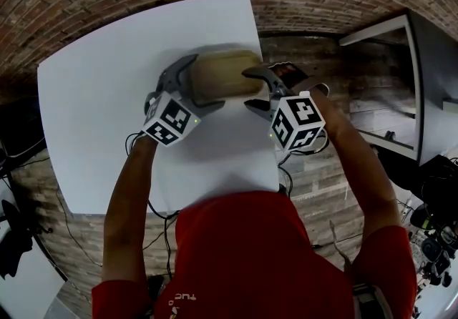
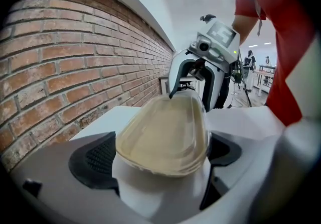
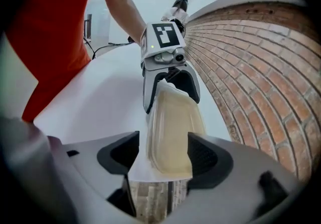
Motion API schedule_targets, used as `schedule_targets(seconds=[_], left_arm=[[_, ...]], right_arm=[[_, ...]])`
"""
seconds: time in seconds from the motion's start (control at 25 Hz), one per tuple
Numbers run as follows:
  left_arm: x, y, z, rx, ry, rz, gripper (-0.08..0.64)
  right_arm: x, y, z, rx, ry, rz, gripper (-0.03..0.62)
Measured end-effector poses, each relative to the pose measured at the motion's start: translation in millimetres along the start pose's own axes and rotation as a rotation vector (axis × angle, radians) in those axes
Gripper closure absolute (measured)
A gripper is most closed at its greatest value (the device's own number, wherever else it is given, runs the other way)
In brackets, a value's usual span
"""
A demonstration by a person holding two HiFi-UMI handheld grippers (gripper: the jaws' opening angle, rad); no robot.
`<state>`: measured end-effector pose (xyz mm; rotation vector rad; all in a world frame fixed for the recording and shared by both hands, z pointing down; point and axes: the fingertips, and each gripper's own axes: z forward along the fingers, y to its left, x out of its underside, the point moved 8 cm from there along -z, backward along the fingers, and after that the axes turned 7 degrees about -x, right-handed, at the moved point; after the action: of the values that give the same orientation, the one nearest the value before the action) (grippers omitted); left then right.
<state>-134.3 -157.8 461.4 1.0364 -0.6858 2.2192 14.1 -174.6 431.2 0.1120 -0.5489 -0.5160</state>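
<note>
Container (image 1: 222, 74), a tan, see-through plastic tub with a lid on, lies flat on the white counter (image 1: 107, 96) close to its far right edge. One gripper is at each short end. The left gripper (image 1: 195, 86) has its jaws spread wide round the near end of the container. In the left gripper view, the ribbed pads (image 2: 98, 157) meet both long sides, so the tub fills the gap. The right gripper (image 1: 255, 89) faces it from the opposite end, also with its jaws apart. In the right gripper view one pad lies against the container (the other shows a strip of white counter between itself and the tub's side).

Each gripper carries a marker cube (image 1: 170, 119) printed with black-and-white square patterns, not words. Low on the person's red shirt (image 1: 243, 253) sits small white lettering, which looks like "TUC" but is cut off. A brick wall (image 2: 60, 57) runs beside the counter.
</note>
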Motion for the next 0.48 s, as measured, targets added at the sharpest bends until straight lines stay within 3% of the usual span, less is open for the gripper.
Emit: schedule_targets(seconds=[0.24, 0.36, 0.48], left_arm=[[-0.2, -1.8, 0.1, -0.013, -0.003, -0.009, 0.0], [-0.9, -2.5, -0.5, -0.019, 0.002, -0.002, 0.0], [0.7, -2.7, -0.7, -0.036, 0.013, 0.016, 0.002]], right_arm=[[-31.0, 4.1, 28.1, 0.078, 0.023, -0.083, 0.319], [-32.1, -0.4, 33.5, 0.028, 0.029, -0.056, 0.321], [-32.4, -10.2, 27.6, -0.077, -0.04, 0.049, 0.344]])
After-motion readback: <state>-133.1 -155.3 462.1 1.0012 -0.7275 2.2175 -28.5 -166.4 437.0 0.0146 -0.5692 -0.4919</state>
